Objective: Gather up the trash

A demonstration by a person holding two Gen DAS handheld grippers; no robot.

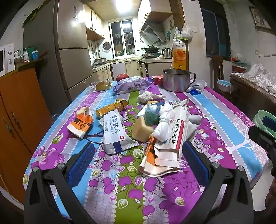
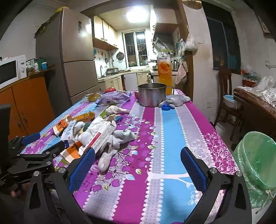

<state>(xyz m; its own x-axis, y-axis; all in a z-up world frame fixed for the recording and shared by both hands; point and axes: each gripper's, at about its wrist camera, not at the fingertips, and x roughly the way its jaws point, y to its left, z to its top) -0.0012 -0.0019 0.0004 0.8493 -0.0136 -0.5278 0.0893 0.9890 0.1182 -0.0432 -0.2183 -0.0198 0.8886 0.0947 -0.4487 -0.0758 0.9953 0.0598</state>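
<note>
Trash crowds the middle-left of the surface point(image 2: 172, 131): we see a white wipes packet point(image 1: 114, 133), a torn orange wrapper point(image 1: 81, 125) and a long white pack point(image 1: 174, 136) heaped together. The right half lies open to the edge, where a green-lined bin point(image 2: 257, 162) stands just beside it. Our left gripper point(image 1: 138, 163) and right gripper point(image 2: 138, 168) spread their fingers wide, holding nothing.

Glaring ceiling lamp point(image 1: 122, 5), sharp centre, fisheye-bent dark edges.
</note>
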